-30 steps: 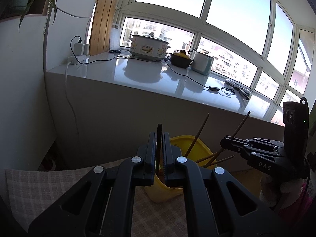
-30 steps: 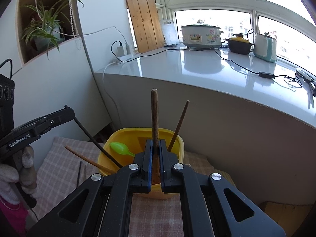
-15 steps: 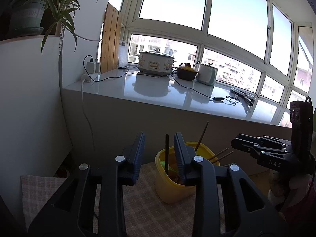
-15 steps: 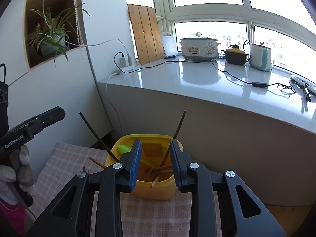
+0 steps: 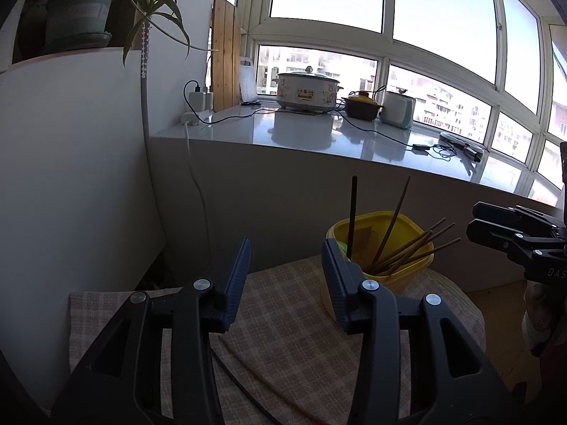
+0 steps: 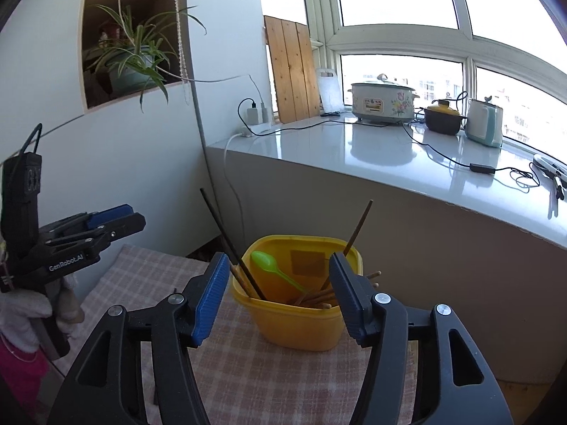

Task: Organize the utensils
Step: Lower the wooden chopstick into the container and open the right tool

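Sitting in the yellow tub (image 6: 297, 315) on the checked cloth (image 5: 304, 340): brown chopsticks (image 5: 407, 251), one black chopstick (image 5: 352, 219), a green spoon (image 6: 273, 267). Both claws have just been opening; left claw (image 5: 285, 283) and right claw (image 6: 278, 297) are standing released, nothing between the jaws. Drop-off step is looking finished. Two loose chopsticks (image 5: 248, 372) are lying on the cloth below the left claw. Next move is calling for a low, flat pinch on one of those thin sticks.

We look forward and slightly down along each wrist's tongs, close to the yellow tub (image 5: 407, 276) (image 6: 301, 315), lower centre in both views; both share the windowsill worktop (image 5: 319, 134) (image 6: 389, 152).
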